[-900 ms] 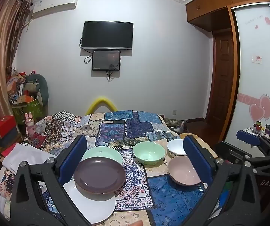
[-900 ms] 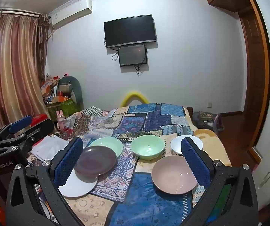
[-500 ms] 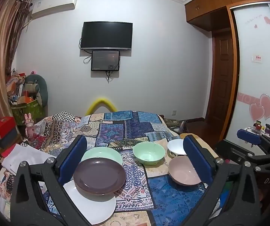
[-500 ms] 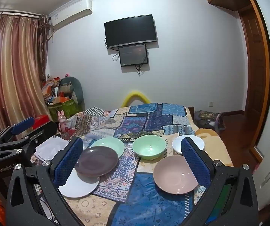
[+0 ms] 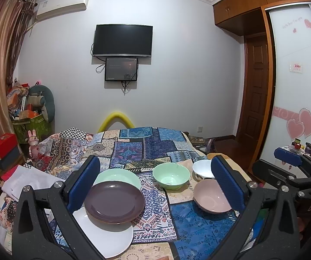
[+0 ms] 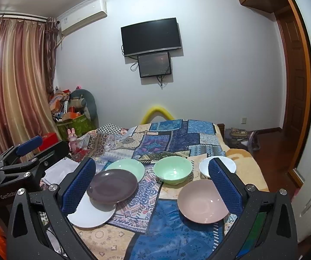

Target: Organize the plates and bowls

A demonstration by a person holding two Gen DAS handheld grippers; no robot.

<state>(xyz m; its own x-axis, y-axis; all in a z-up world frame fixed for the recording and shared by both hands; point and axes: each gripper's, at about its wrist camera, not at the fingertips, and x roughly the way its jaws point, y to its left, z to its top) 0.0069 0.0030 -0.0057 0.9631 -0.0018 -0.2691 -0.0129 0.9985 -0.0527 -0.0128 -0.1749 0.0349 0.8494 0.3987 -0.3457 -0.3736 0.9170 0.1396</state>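
Note:
On a patchwork-covered table lie a dark purple plate (image 5: 114, 202) (image 6: 112, 186) overlapping a white plate (image 5: 105, 239) (image 6: 91, 213) and a pale green plate (image 5: 120, 176) (image 6: 129, 168). To their right stand a green bowl (image 5: 170, 175) (image 6: 172, 172), a white bowl (image 5: 202, 169) (image 6: 218, 164) and a pink bowl (image 5: 211, 196) (image 6: 203, 201). My left gripper (image 5: 155, 184) hangs open above the near side with nothing between its fingers. My right gripper (image 6: 152, 184) is open too and holds nothing; it also shows at the right edge of the left wrist view (image 5: 290, 160).
The patchwork cloth (image 5: 146, 147) runs back toward the wall under a television (image 5: 122, 40). A cluttered green bin (image 5: 33, 123) and a red box (image 5: 2, 145) stand at the left. A wardrobe (image 5: 296, 99) and wooden door (image 5: 253, 91) are at the right.
Both grippers have drifted only slightly; the dishes sit a little lower in the right wrist view. Nothing on the table has moved.

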